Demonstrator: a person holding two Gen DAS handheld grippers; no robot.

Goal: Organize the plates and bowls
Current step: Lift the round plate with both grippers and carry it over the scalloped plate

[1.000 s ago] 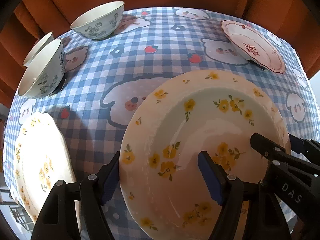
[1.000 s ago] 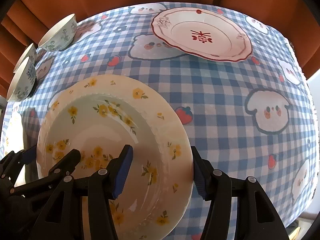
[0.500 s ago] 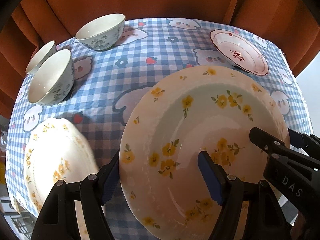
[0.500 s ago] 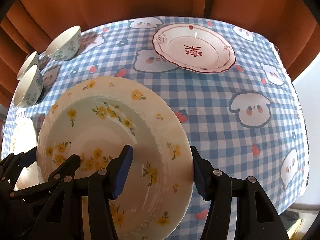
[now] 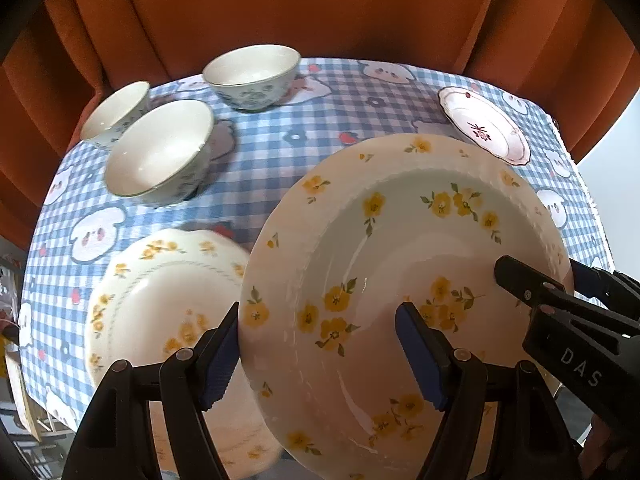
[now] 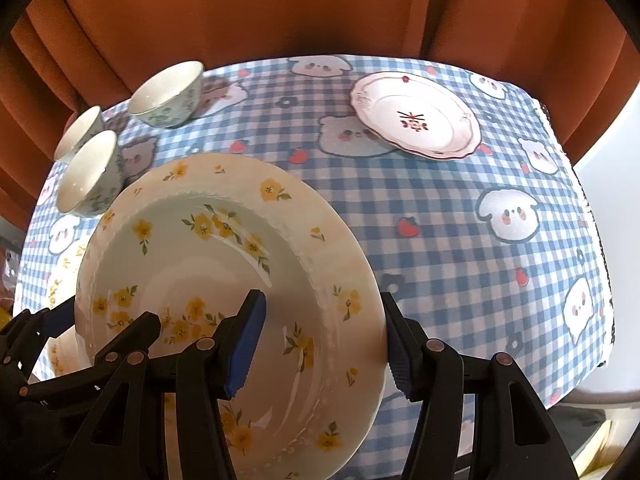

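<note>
Nearest the cameras, the left tool and the right tool each straddle an opposite edge of the yellow-flowered deep plate, one blue pad inside the well and one under the rim, jaws part-way open and clamped on the china. Compared with a second ago the plate has risen clear of the table; more of the cloth and the far edge shows beneath it. That suggests the pick-up is done and the carry has begun, likely toward the matching plate.

The held plate is glossy glazed ceramic, round, with a beaded ridge where the wide rim meets a pale green well.

Just below and to its left lies the second yellow-flowered plate, scalloped at the edge, flat on the cloth.

The table wears a blue-and-white gingham cloth printed with cartoon animals and strawberries, matte and soft-looking.

Further off sit three white bowls with greenish floral outsides, and a red-trimmed plate with a wavy rim. Behind hang rust-orange curtains.
</note>
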